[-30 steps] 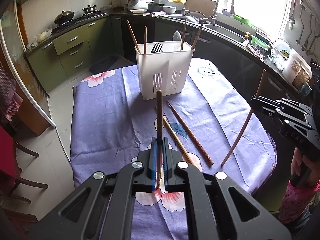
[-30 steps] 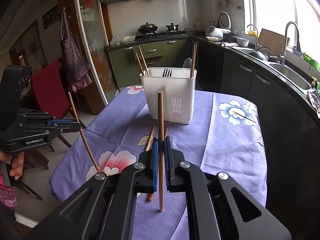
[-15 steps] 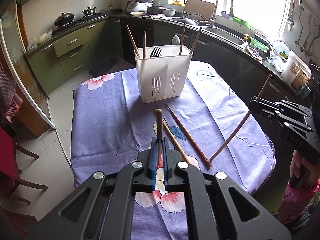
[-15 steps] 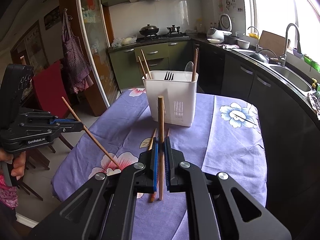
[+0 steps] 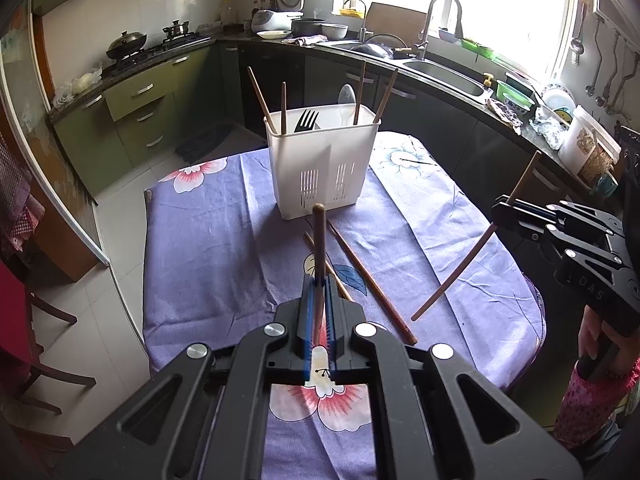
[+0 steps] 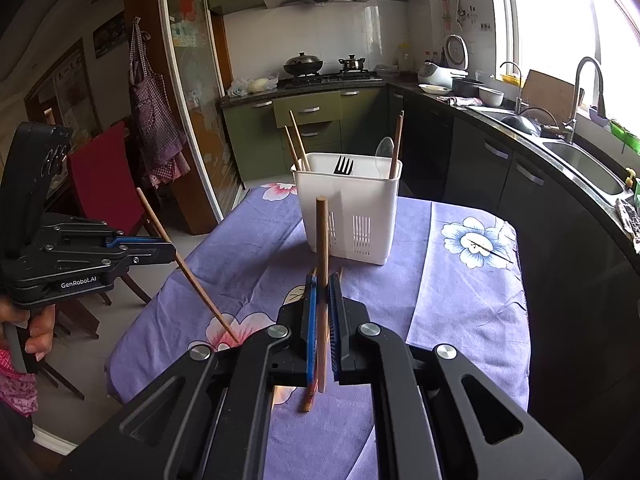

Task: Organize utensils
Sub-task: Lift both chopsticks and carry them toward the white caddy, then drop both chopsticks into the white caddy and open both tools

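**Left wrist view first: both grippers clamped on a chopstick each**

Left wrist view: the left gripper (image 5: 319, 280) is squeezed tight on a brown chopstick (image 5: 319, 240), which runs straight out along the fingers, its long axis pointing at the white utensil caddy (image 5: 322, 168) at the far side of the purple floral tablecloth (image 5: 208, 248). The free end sits just short of the caddy front. Two more loose chopsticks (image 5: 370, 280) lie flat on the cloth just beyond the fingertips, angled from near the caddy back toward the right. Over on the right, the right gripper (image 5: 500, 212) has its own stick (image 5: 472, 248), tilted, top end up and to the right, bottom tip hanging close over the cloth. The caddy holds upright chopsticks, a black fork (image 5: 307, 121) and a pale spoon (image 5: 347, 98).

Right wrist view: same deal, the right gripper (image 6: 322, 284) is closed hard on its chopstick (image 6: 322, 248). It stands nearly vertical between the blue pads (image 6: 309, 312), top end in front of the caddy (image 6: 348, 208), bottom end poking out below the fingers. The left gripper (image 6: 170, 250) is off to the left, its chopstick (image 6: 188, 268) slanting down-right to a tip at the pink flower (image 6: 228, 332) on the cloth. I can't tell if it touches.
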Demonstrator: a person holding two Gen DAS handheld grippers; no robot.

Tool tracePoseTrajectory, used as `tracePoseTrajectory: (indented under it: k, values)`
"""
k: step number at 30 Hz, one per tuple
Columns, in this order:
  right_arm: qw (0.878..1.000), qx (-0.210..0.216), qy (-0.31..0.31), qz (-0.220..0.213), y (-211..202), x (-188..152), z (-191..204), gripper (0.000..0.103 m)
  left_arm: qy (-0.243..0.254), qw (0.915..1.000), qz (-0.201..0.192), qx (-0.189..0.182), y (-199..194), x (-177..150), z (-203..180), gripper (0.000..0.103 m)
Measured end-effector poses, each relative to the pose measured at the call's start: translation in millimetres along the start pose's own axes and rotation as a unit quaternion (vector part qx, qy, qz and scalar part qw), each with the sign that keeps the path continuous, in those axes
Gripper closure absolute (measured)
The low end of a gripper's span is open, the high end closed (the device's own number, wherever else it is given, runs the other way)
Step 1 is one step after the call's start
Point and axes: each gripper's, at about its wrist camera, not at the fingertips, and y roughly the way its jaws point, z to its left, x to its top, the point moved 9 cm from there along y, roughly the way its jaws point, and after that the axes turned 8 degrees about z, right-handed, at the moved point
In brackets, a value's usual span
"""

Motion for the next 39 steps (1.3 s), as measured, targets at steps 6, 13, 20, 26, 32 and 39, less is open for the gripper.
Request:
tracePoseTrajectory:
  k: [6,13,20,26,32,39]
  values:
    - [1.0,0.001,-0.012,-0.011,-11,31,3,0.096,0.012,0.9998,-0.012,-0.008,-12,21,-7,0.098]
    - [0.999,0.001,-0.022,-0.029,-21,86,2,0.096,0.026,0.9988,-0.039,-0.015,-30,65,-15,0.098]
    - [0.999,-0.001,-0.023,-0.044,-20,143,-4,0.096,0.04,0.9969,-0.064,-0.024,-44,115,-20,0.098]
    - [0.998,0.0,-0.014,-0.059,-19,187,-14,0.096,0.049,0.9949,-0.085,-0.022,-54,157,-25,0.098]
    - [0.996,0.002,-0.002,-0.085,-19,229,-29,0.096,0.042,0.9943,-0.096,-0.02,-53,195,-20,0.098]
    - [0.995,-0.021,0.007,-0.093,1,267,-48,0.096,0.027,0.9942,-0.104,-0.006,-41,233,-6,0.098]
